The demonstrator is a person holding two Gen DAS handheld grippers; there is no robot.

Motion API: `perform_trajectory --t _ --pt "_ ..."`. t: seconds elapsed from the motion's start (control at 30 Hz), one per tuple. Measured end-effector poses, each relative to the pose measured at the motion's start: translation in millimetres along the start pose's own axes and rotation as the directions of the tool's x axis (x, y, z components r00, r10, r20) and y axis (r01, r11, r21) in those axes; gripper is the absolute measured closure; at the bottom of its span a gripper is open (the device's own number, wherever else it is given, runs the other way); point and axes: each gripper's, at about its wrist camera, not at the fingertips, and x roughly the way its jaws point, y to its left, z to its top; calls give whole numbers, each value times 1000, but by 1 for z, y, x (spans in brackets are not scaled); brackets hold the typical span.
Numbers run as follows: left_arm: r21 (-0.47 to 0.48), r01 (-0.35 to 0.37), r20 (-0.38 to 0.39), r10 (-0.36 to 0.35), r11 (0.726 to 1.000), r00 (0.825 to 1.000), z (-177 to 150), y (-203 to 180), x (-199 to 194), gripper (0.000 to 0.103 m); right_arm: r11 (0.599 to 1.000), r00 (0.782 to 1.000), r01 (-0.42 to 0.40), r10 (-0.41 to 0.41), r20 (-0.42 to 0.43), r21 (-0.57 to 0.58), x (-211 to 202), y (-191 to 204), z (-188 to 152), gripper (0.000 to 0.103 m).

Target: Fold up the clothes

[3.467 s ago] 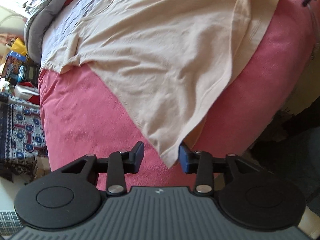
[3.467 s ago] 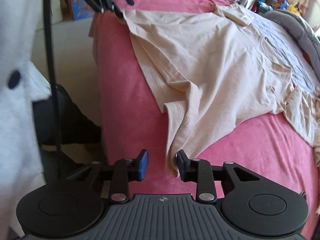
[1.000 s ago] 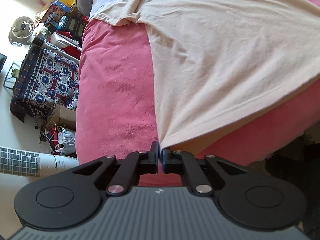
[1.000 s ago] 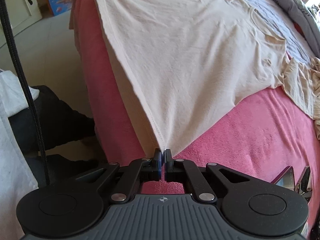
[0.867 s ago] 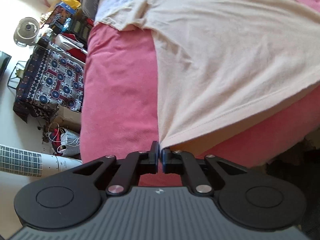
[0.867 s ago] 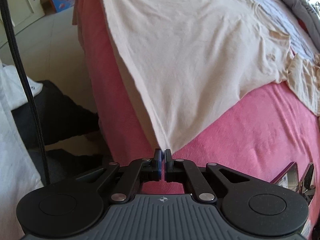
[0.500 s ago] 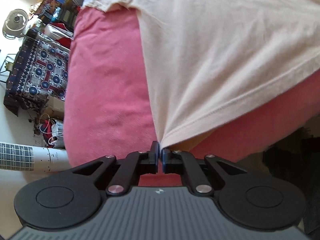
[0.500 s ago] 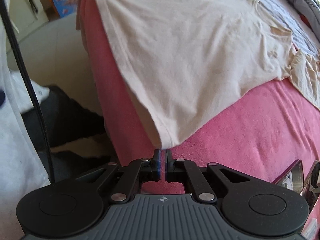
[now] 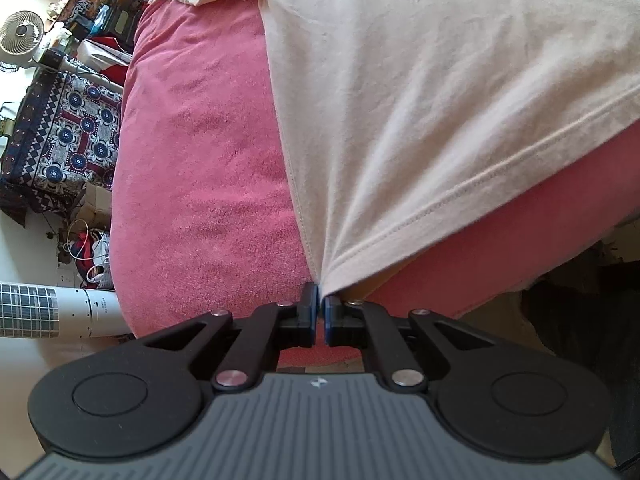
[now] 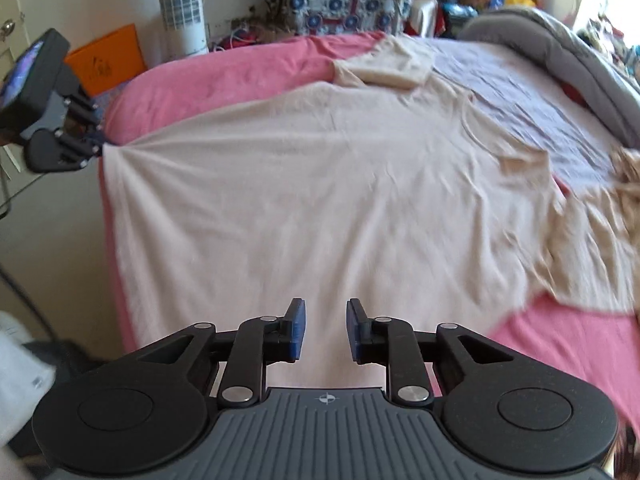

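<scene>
A beige T-shirt [image 10: 328, 184] lies spread across the near end of a bed, over a pink blanket [image 9: 200, 168], with its hem running along the bed's edge and its upper part reaching a lilac sheet [image 10: 520, 80] further up. The left gripper [image 9: 320, 300] has its blue pads pressed together on one bottom corner of the shirt, right at the hem, and the cloth fans out from that pinch in tight creases; from the other side the same gripper shows at the bed's corner with the fabric drawn to a point at its tips. The right gripper [image 10: 323, 328] hangs above the shirt's lower part with its jaws a little way apart, having just been opening, and nothing sits between the pads; the cloth below looks flat and loose there. One sleeve [image 10: 384, 64] is folded over on itself near the pink blanket's far side, and the other side of the shirt is rumpled near the right edge of the bed. A grey duvet [image 10: 560, 40] is bunched at the head end. Beyond the bed stand a white tower fan [image 10: 180, 4], a patterned cloth [image 9: 68, 132] draped over furniture, an orange box [image 10: 108, 60] and a small desk fan [image 9: 20, 36] amid clutter.
</scene>
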Motion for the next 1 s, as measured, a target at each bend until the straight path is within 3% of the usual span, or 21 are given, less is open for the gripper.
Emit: perform_trajectory --t 0.2,0.27,0.47,0.53,0.57,0.63,0.77,0.87,0.93,1.0 --pt "15 23 -12 -23 1000 1000 -1 3 3 100 998 992 -68 67 -111 -9 35 19 -16 79" --pt "10 30 -15 -30 1000 999 0 4 5 100 998 993 -47 42 -110 -48 25 25 -33 79" --pt "0 56 -20 -56 998 998 -2 4 5 100 999 981 -33 40 -191 40 -2 23 -72 78" --pt "-13 103 -72 -104 995 992 -5 6 9 83 999 977 -29 38 -210 42 -8 25 -79 78" --pt "-24 129 -111 -131 991 985 -8 8 13 58 998 975 -28 41 -216 59 -8 25 -80 78" --pt "-53 162 -189 -169 985 967 -24 9 23 52 995 973 -26 47 -228 92 -10 24 -82 78" --pt "-108 90 -294 -118 990 948 -51 19 31 53 990 971 -23 56 -232 139 -13 23 -85 78" --pt "-221 -21 -298 -47 975 953 -50 46 21 52 983 965 -34 79 -248 182 -19 19 -84 79" --pt "-297 -78 -253 0 952 967 -38 69 7 52 977 963 -42 95 -253 207 -27 13 -83 77" --pt "-338 -71 -145 23 938 989 -17 85 -13 52 971 966 -40 97 -238 234 -36 4 -80 72"
